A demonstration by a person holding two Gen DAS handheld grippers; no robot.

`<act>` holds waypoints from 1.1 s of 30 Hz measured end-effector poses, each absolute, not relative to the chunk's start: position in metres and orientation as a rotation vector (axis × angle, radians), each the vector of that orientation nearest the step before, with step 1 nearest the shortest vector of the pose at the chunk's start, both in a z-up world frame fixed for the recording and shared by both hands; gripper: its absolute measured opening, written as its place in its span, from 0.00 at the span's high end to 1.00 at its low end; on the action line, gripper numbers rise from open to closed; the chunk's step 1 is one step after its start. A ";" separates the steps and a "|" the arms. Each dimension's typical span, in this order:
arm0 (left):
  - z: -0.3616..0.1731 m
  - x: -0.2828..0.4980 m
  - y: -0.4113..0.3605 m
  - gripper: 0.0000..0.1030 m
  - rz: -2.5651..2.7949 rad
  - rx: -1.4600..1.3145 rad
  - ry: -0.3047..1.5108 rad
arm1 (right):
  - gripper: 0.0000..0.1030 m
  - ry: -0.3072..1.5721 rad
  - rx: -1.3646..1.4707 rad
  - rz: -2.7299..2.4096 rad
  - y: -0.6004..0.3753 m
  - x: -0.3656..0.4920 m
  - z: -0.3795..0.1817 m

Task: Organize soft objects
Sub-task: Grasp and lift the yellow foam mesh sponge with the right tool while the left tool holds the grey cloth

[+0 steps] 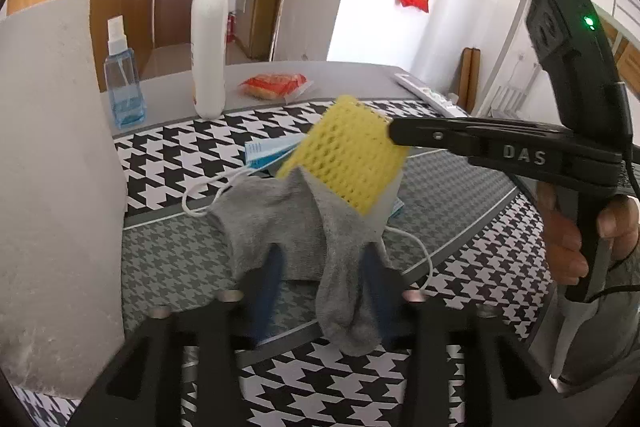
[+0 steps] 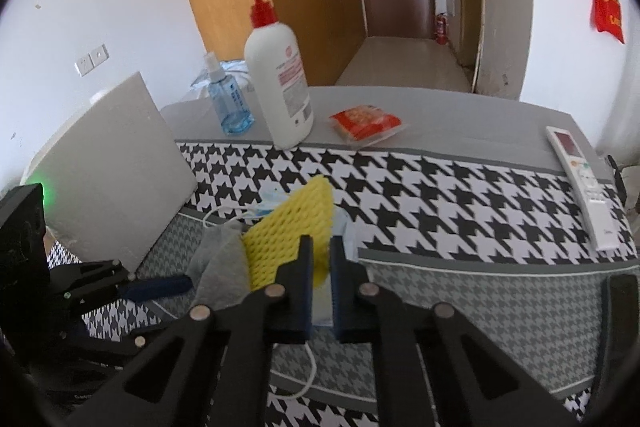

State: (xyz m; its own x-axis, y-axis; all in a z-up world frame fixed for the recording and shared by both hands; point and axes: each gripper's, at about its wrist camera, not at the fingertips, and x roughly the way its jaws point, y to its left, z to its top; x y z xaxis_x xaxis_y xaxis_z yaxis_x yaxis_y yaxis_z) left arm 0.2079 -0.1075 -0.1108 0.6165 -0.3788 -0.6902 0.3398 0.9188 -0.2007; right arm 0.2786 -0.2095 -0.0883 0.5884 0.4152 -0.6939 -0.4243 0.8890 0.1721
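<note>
A yellow mesh sponge (image 1: 348,155) with a white underside is tilted up above the houndstooth mat (image 1: 168,163). My right gripper (image 1: 394,131) reaches in from the right and is shut on the sponge's edge; in the right wrist view the sponge (image 2: 292,227) sits pinched between its blue pads (image 2: 304,287). A grey sock (image 1: 288,227) lies crumpled below the sponge, one end hanging down between the spread blue fingers of my left gripper (image 1: 322,279), which stands open. A blue-and-white face mask (image 1: 260,151) with white ear loops lies under the pile.
A white slab (image 1: 52,167) stands close on the left. At the back of the grey table are a blue spray bottle (image 1: 124,83), a white pump bottle (image 1: 208,47) and a red snack packet (image 1: 276,85). A white remote (image 2: 580,183) lies at the right edge.
</note>
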 end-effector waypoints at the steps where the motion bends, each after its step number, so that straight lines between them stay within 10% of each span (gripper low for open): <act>1: -0.110 0.208 -0.108 0.43 -0.414 -0.053 0.802 | 0.91 0.802 -0.010 0.479 -0.213 0.277 -0.086; 27: -0.120 0.215 -0.127 0.39 -0.375 0.036 0.838 | 0.88 0.839 0.029 0.337 -0.268 0.225 -0.097; 33: -0.125 0.221 -0.128 0.50 -0.368 0.035 0.863 | 0.58 0.825 0.014 0.322 -0.272 0.220 -0.099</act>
